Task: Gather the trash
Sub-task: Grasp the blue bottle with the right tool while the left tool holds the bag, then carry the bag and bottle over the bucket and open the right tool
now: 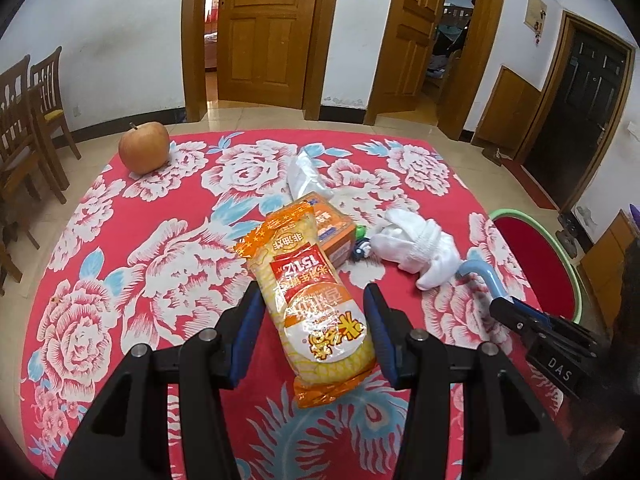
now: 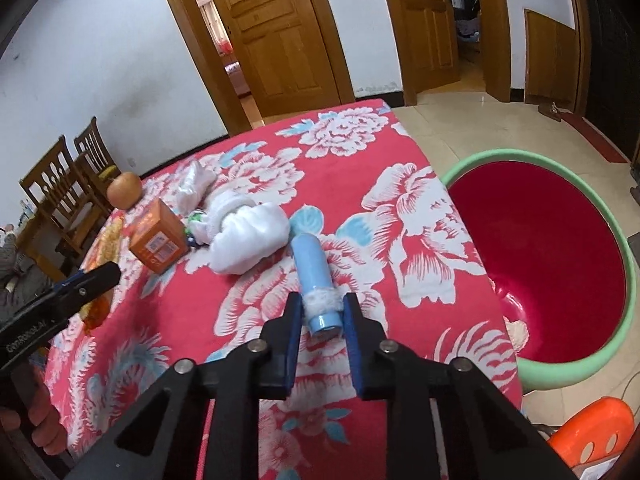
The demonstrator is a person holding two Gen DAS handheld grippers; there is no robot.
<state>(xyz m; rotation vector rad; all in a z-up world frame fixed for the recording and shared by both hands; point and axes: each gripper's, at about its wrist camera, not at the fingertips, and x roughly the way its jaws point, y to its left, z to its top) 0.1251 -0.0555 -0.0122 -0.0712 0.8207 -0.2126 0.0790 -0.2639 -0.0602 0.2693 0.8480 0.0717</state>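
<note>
My right gripper (image 2: 322,314) is clamped on the blue tube (image 2: 314,280) near the table's right edge; my left gripper (image 1: 316,316) pinches the yellow snack bag (image 1: 312,300). Next, carry both right to the basin (image 2: 592,356), I reckon.

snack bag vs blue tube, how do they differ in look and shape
The snack bag is a flat, crinkly yellow-orange packet with printed text; the blue tube is a plain pale-blue cylinder with a white fuzzy band. The snack bag sits in the left claw, the blue tube in the right claw. Both lie on the floral tablecloth.
</note>
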